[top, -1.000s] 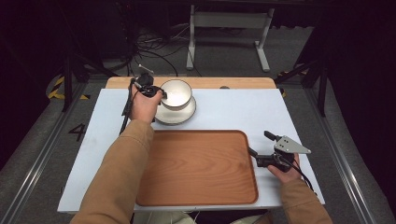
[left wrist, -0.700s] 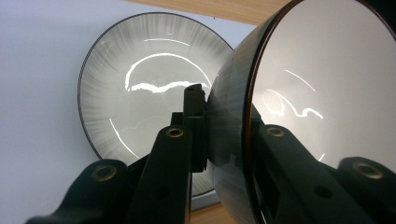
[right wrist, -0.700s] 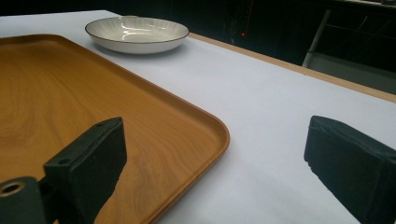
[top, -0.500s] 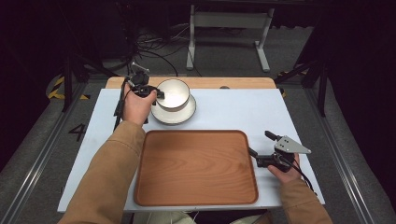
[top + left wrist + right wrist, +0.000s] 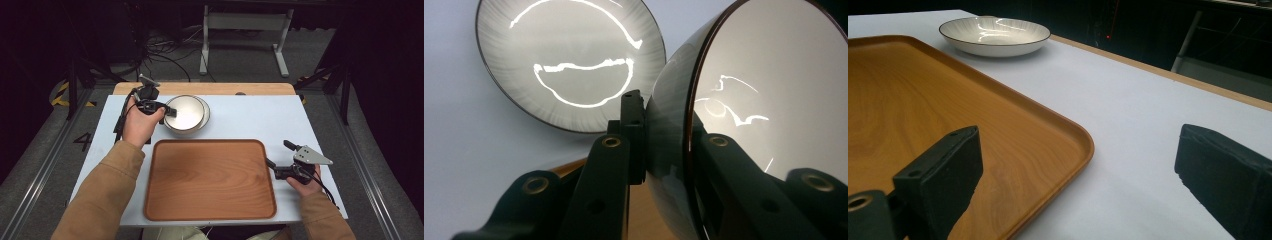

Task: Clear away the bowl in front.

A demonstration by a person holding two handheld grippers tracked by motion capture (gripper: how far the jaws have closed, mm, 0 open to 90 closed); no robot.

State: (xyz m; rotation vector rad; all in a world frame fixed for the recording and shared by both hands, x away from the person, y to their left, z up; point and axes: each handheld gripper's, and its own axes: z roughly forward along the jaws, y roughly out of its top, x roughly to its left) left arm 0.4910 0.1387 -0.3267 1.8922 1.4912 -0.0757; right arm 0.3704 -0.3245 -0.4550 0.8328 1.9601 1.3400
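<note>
Two jaws of our left gripper (image 5: 167,111) pinch the bowl's (image 5: 769,100) rim, tilting it above the saucer (image 5: 569,65), while our right gripper's (image 5: 270,163) spread jaws straddle the tray's (image 5: 998,150) edge.

A glossy white bowl (image 5: 744,100) with a thin dark rim is clamped at its rim between the jaws of the left gripper (image 5: 167,111), one jaw on the ribbed outer wall, the other inside. It is lifted and tipped, its opening turned sideways. Beyond the jaws, just past the bowl, a matching shallow white plate (image 5: 569,60) with fine ribbing and a dark edge lies flat on the pale table. From above, the bowl (image 5: 185,114) hangs over the plate (image 5: 204,112), at the gripper's tips.
</note>
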